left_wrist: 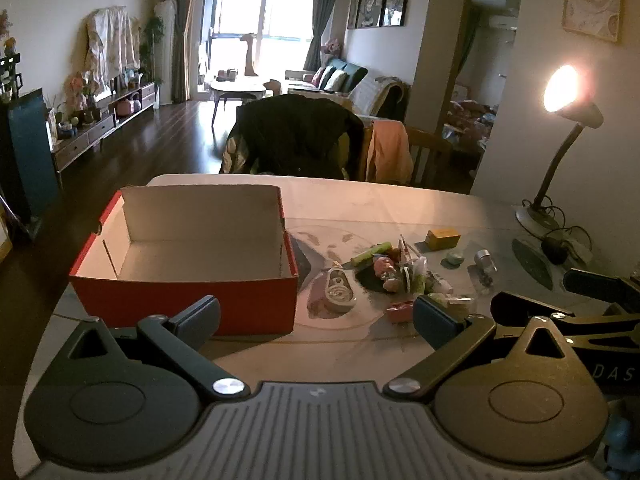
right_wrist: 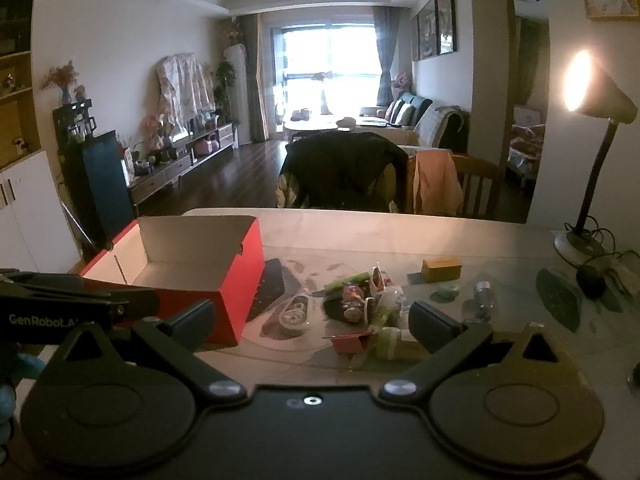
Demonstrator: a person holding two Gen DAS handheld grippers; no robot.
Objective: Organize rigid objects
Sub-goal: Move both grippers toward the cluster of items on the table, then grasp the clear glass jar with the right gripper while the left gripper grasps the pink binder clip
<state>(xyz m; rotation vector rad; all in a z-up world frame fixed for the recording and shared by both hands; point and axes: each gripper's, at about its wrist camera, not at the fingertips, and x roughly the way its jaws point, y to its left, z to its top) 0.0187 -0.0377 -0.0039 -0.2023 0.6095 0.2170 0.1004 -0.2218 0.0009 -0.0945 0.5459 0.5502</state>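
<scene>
The heap of small mixed rigid objects (left_wrist: 404, 276) ahead of both tools is too tangled and small to tell apart, beyond a green stick (left_wrist: 371, 253) and a white oval case (left_wrist: 339, 289); the right finger of the left tool (left_wrist: 316, 316) hides its near edge. Both tools, left and right (right_wrist: 312, 320), are spread wide and hold nothing. The open red cardboard box with white inside (left_wrist: 188, 256) sits ahead-left on the glass-topped bench (left_wrist: 400, 200), empty; a yellow block (left_wrist: 442, 238) and a lit desk lamp (left_wrist: 560, 120) stand beyond to the right

One red box (left_wrist: 184, 300) stood ahead-left of the gripper; one yellow block (left_wrist: 442, 238), one silver cylinder (left_wrist: 485, 260) and one lamp (left_wrist: 560, 120) ahead-right.
</scene>
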